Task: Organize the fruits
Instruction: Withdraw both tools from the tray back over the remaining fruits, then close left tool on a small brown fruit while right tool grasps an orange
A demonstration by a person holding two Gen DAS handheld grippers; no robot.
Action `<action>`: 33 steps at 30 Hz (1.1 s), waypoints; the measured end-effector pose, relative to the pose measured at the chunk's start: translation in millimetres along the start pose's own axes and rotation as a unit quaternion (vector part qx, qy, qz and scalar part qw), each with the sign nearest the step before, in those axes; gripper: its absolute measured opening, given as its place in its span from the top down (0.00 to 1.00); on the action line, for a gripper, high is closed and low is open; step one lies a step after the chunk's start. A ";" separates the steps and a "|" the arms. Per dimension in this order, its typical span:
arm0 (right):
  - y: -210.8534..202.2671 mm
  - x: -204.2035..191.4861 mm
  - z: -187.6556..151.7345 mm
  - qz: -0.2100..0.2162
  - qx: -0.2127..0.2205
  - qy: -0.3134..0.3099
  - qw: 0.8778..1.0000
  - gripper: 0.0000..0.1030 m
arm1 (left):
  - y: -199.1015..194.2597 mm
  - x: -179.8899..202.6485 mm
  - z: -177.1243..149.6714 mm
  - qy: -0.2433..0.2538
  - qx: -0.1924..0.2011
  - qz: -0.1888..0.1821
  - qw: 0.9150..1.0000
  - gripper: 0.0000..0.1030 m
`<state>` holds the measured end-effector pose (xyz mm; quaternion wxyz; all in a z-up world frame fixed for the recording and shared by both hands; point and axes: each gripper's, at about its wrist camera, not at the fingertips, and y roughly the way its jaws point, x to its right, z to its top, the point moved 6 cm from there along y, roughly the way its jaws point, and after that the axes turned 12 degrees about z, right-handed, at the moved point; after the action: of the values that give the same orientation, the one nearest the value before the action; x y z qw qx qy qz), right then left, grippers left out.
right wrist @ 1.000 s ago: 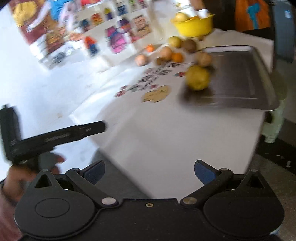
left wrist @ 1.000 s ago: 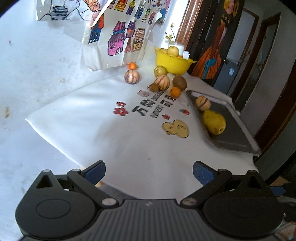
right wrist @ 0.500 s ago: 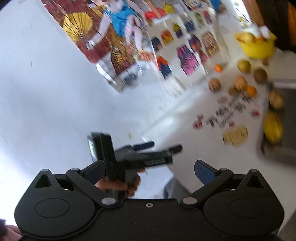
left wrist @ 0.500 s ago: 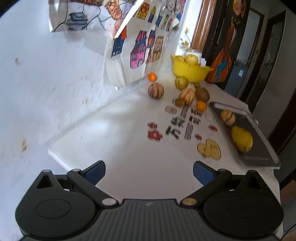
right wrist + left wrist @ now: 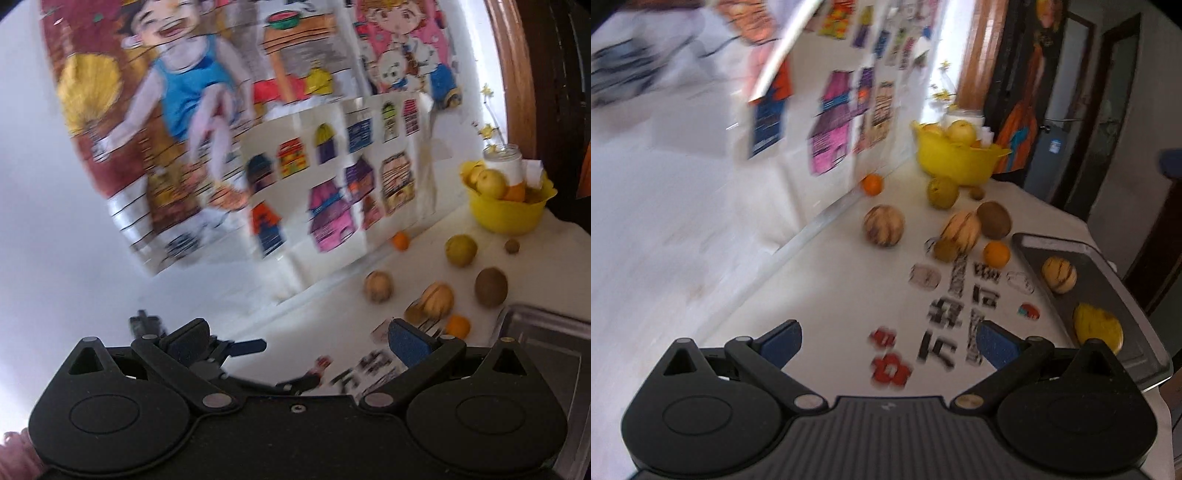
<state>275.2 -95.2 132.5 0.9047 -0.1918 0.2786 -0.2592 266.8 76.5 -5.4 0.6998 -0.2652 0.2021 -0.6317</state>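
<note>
My left gripper [image 5: 889, 345] is open and empty, low over the near part of the white tablecloth [image 5: 849, 295]. Ahead of it lie a round striped melon [image 5: 884, 225], a second striped melon [image 5: 961, 230], a kiwi [image 5: 994, 219], an orange [image 5: 996, 254], a small orange [image 5: 873, 184] and a yellow-green apple [image 5: 942, 192]. On the right, a grey tray [image 5: 1108, 291] holds a striped melon [image 5: 1059, 274] and a yellow fruit [image 5: 1099, 326]. My right gripper [image 5: 298, 343] is open and empty, above and behind the left gripper's fingers [image 5: 251, 345].
A yellow bowl [image 5: 955, 160] with several fruits stands at the table's far end, also in the right wrist view as the bowl [image 5: 508, 210]. Coloured drawings [image 5: 325, 192] hang on the white wall along the table's left edge. Dark doors [image 5: 1108, 110] stand beyond the table on the right.
The left gripper has moved forward over the table, so the fruits look nearer. The right wrist view has swung up and right, toward the wall drawings and fruits. Both grippers stay open.
</note>
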 end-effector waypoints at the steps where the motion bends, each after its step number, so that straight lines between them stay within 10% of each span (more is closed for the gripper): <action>1: 3.8 8.4 3.4 -0.007 0.003 -0.006 1.000 0.00 | 4.6 4.5 4.6 0.005 0.008 -0.011 1.000 0.00; 17: 39.7 146.7 2.9 -0.151 -0.044 -0.128 0.979 0.01 | 72.2 44.4 32.4 0.123 0.045 -0.032 0.991 0.00; 26: 82.7 161.1 -35.4 -0.160 -0.146 -0.281 0.935 0.01 | 85.7 66.1 34.1 0.244 0.081 -0.071 0.964 0.01; 33: 103.8 173.8 -43.4 -0.139 -0.171 -0.296 0.929 0.09 | 98.4 74.4 38.9 0.250 0.073 -0.091 0.961 0.09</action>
<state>410.0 -121.9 -22.3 0.8545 -0.4486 0.0087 -0.2619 376.2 13.3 -33.0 0.5838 -0.0645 0.2991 -0.7521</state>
